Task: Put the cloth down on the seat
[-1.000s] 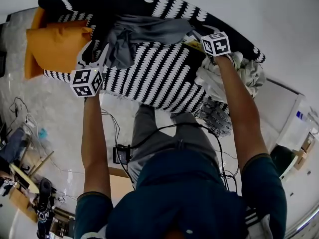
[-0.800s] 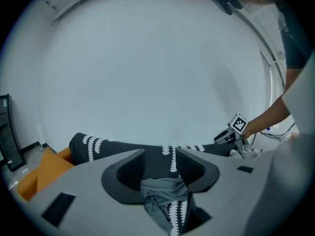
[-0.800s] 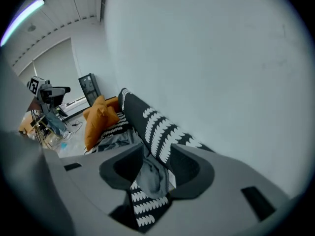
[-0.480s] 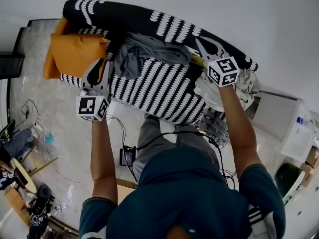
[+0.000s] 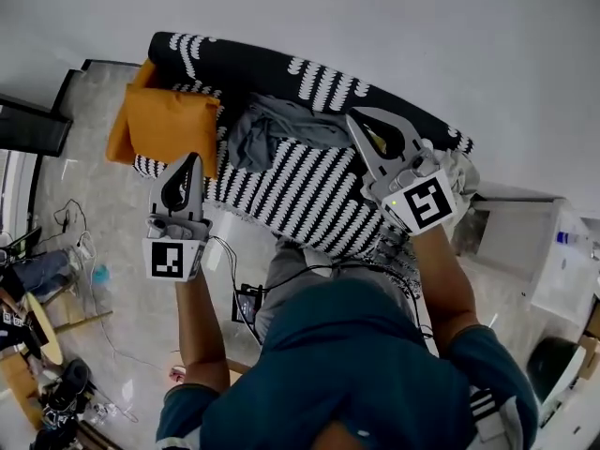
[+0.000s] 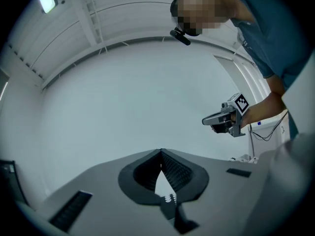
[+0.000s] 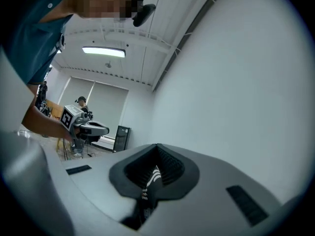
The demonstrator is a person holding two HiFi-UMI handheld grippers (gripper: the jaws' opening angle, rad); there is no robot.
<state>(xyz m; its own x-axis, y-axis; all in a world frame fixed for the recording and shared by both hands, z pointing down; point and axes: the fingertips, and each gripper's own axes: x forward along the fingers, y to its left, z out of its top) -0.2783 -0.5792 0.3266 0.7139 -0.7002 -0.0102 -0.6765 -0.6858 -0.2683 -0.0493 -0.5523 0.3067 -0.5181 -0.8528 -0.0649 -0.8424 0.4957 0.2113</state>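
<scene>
1. Head view: the grey cloth (image 5: 281,129) lies crumpled on the seat of the striped sofa (image 5: 300,190), close to the backrest, between the orange cushion (image 5: 169,129) and the right gripper (image 5: 367,129). Neither gripper touches it, so I judge the task done, with nothing left but to draw the arms away. Both forearms reach forward from the body. The left gripper (image 5: 185,172) hangs by the sofa's front edge just below the cushion, and the right one is over the right part of the seat. Both have their jaws together and empty

2. Left gripper view: the left gripper (image 6: 161,156) has its jaws closed tip to tip with nothing between them. It points up at the bare wall and ceiling, so no cloth or sofa shows here. The right gripper (image 6: 224,120) shows across from it, held out in the person's hand

3. Right gripper view: the right gripper (image 7: 156,154) is likewise closed on nothing and tilted up along the wall. The left gripper (image 7: 83,126) shows opposite, clear of any cloth
</scene>
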